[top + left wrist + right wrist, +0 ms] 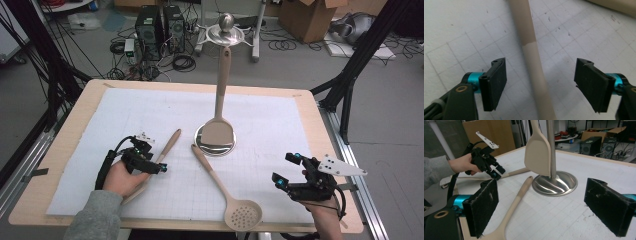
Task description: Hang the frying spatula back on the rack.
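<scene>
Between the 2 pads of the left claw (152, 166) lies the handle of a beige utensil (534, 75), flat on the white gridded mat (270, 120). The jaws stand partly open, 1 on each side of the handle with a gap on both sides, so nothing is gripped yet. In the high view this utensil (165, 147) runs from under the person's left hand (122, 177) up past the claw toward the middle of the table; its working end is hidden by the hand.

The handle is round and smooth, so I judge that pads closing off-centre could roll it sideways or squeeze it out. It also sits nearer the left pad, so that pad may touch first and push it across the mat. A grip this far along the handle could let the long end droop and swing.

Beyond the claw's tips lies a slotted spoon (235, 200), apart from the gripped utensil. Past that stands a metal rack (216, 142) with a round base, and 1 spatula (218, 127) hangs on it.

The right claw (287, 171) hovers well apart, wide open and empty.
</scene>
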### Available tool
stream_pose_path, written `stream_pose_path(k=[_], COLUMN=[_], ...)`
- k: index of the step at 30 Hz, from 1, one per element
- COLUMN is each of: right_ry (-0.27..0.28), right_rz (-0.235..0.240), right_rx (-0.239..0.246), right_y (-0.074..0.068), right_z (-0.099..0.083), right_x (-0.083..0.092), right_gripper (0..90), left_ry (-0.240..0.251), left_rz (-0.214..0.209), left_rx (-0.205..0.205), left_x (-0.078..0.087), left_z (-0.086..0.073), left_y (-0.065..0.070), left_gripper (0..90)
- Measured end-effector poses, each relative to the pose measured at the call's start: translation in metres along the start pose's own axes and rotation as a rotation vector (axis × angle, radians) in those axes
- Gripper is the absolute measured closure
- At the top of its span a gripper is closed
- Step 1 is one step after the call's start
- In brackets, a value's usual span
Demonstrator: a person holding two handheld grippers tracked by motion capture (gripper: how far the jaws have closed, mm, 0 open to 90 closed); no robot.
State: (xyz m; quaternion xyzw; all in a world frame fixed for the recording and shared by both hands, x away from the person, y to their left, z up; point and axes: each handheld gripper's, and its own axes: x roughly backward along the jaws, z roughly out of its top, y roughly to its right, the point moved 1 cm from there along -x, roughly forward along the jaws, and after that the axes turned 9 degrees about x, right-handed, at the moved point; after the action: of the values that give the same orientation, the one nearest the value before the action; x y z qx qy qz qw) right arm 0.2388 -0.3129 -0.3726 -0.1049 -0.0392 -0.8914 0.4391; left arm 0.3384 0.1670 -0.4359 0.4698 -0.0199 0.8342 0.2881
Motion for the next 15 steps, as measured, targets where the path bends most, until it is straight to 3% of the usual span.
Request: stream_pose_path(k=[5, 10, 15], right_ry=[0.000, -0.003, -0.005], right_rz=[-0.001, -0.002, -0.001], right_rx=[-0.003, 0.003, 0.000], right_y=[-0.0001, 0.0003, -0.0005], right_z=[0.0000, -0.0006, -0.0004], right_x=[0.0002, -0.0003, -0.0004], right_gripper=[11.1, 11.1, 11.1], left_ry=[0.002, -0.008, 0.027], left_rz=[0.001, 0.023, 0.043], left_rx=[0.015, 0.003, -0.003], left_x=[0.0034, 0.0054, 0.0061], left_z=[-0.0020, -0.0043, -0.0095], left_y=[-0.0015, 0.0021, 0.0023], left_gripper=[37.2, 46.2, 53.6])
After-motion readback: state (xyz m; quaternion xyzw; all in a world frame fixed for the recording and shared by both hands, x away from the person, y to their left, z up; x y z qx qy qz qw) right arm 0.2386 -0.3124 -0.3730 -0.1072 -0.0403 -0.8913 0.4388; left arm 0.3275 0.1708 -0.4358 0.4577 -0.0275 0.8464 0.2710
